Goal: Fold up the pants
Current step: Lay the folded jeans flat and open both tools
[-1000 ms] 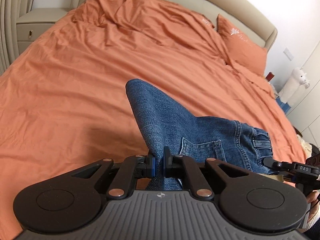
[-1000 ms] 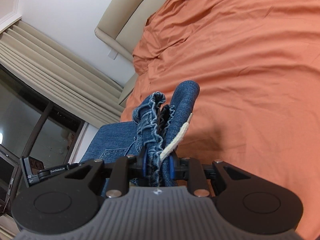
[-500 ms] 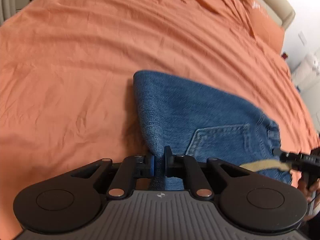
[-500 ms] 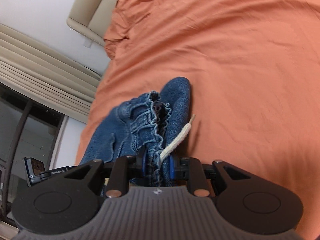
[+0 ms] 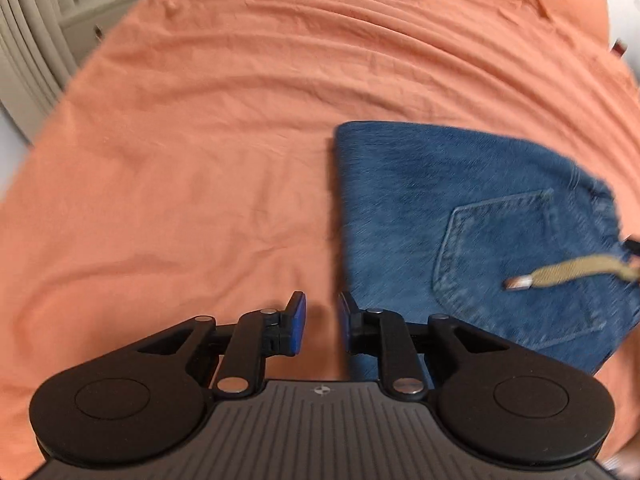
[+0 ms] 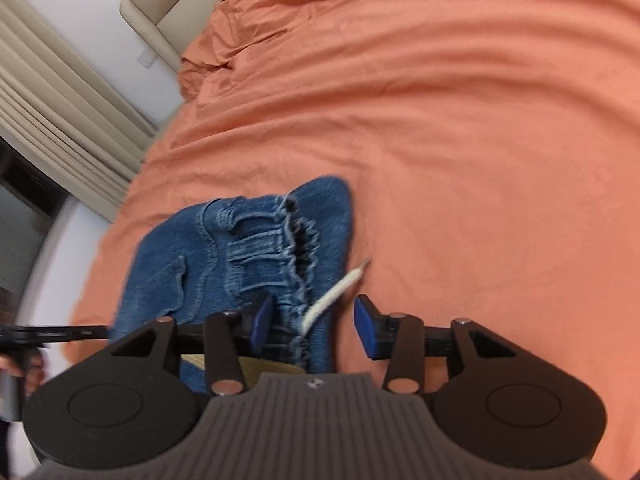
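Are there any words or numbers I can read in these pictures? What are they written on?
No words or numbers can be read.
The left gripper and the right gripper each carry only a tiny round emblem on the body, no letters.
The jeans, their drawstring and the orange bedsheet show no label or print.

Bare bedsheet [image 5: 180, 160] left of folded pants [image 5: 440, 200]

Both claws parted, pants [image 5: 460, 216] released — seemingly flat
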Action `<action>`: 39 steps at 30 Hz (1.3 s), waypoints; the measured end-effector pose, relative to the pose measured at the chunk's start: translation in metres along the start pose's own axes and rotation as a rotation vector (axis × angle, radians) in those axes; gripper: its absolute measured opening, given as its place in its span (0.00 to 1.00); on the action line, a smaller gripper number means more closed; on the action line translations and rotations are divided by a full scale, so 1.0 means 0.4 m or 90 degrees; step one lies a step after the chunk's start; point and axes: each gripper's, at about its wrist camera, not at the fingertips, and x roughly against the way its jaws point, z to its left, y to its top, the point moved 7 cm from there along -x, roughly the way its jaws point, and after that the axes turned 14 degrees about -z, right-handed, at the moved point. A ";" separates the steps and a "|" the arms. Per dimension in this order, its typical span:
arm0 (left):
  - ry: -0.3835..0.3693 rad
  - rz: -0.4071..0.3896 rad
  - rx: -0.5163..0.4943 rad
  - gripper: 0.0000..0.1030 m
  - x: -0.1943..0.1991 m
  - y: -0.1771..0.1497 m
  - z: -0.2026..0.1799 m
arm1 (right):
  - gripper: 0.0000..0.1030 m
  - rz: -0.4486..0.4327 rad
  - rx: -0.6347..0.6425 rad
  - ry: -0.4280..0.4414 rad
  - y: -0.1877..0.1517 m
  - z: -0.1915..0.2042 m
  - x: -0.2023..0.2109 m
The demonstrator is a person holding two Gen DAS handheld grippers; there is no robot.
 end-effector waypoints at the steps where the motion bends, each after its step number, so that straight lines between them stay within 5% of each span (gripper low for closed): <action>1: 0.004 -0.008 -0.008 0.23 0.024 0.002 -0.002 | 0.40 -0.011 0.021 -0.016 0.008 0.002 0.021; 8: -0.059 -0.075 -0.058 0.23 0.161 0.008 -0.138 | 0.40 -0.083 0.207 -0.007 0.006 0.119 0.151; 12: -0.083 -0.067 -0.113 0.23 0.133 -0.052 -0.228 | 0.38 -0.112 0.343 0.012 -0.060 0.225 0.155; 20: -0.102 0.020 -0.107 0.23 0.017 -0.178 -0.200 | 0.37 -0.044 0.356 -0.027 -0.148 0.160 0.059; 27: -0.124 0.062 -0.146 0.23 0.016 -0.182 -0.197 | 0.38 -0.019 0.337 -0.038 -0.157 0.118 0.029; 35: -0.096 0.012 -0.149 0.23 0.121 -0.144 -0.193 | 0.41 -0.051 0.349 -0.031 -0.110 0.175 0.118; 39: -0.083 -0.036 -0.148 0.23 0.229 -0.116 -0.202 | 0.58 -0.087 0.338 -0.008 -0.082 0.225 0.213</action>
